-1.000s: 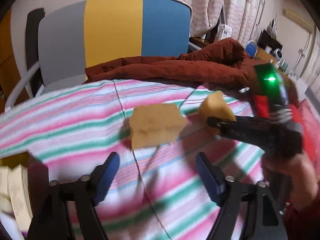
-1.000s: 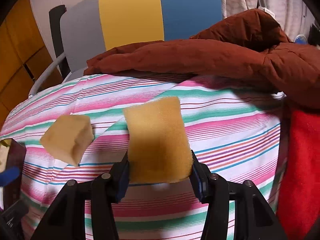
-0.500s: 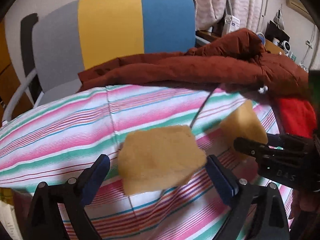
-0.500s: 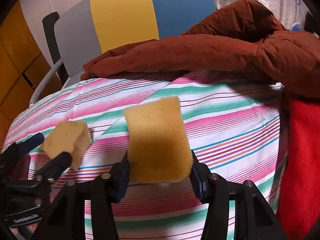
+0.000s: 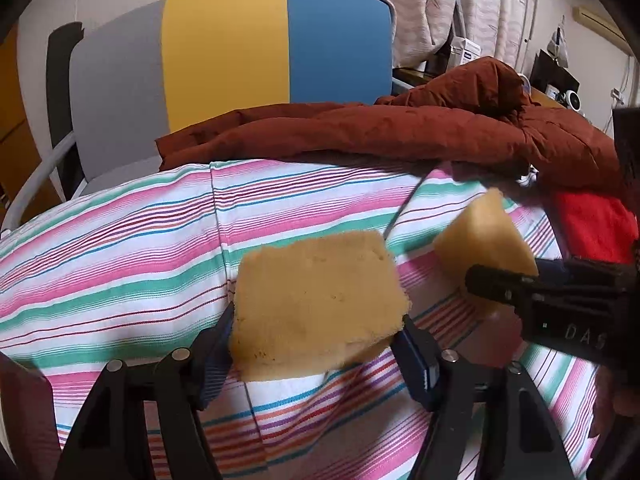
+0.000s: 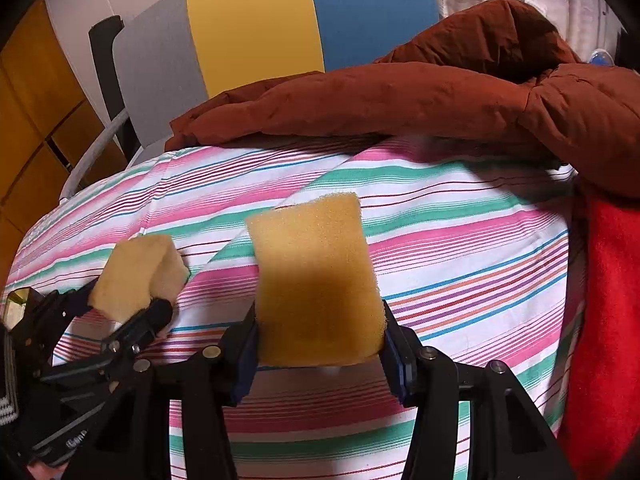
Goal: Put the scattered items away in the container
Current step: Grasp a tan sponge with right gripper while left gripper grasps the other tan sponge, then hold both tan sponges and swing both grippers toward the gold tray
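My left gripper [image 5: 316, 344] is shut on a yellow sponge [image 5: 316, 300] over the striped bedcover [image 5: 120, 264]. My right gripper [image 6: 318, 344] is shut on a second yellow sponge [image 6: 316, 280], held upright above the cover. The right gripper's sponge also shows in the left wrist view [image 5: 484, 240] at the right. The left gripper's sponge shows in the right wrist view [image 6: 136, 276] at the left. No container shows in either view.
A rust-brown padded jacket [image 5: 400, 136] lies across the far side of the bed. A red cloth [image 6: 608, 320] lies at the right. A grey, yellow and blue chair back [image 5: 224, 52] stands behind. Curtains and shelves are at the far right.
My left gripper moved forward to the loose sponge and closed on it. My right gripper kept its sponge and shifted little.
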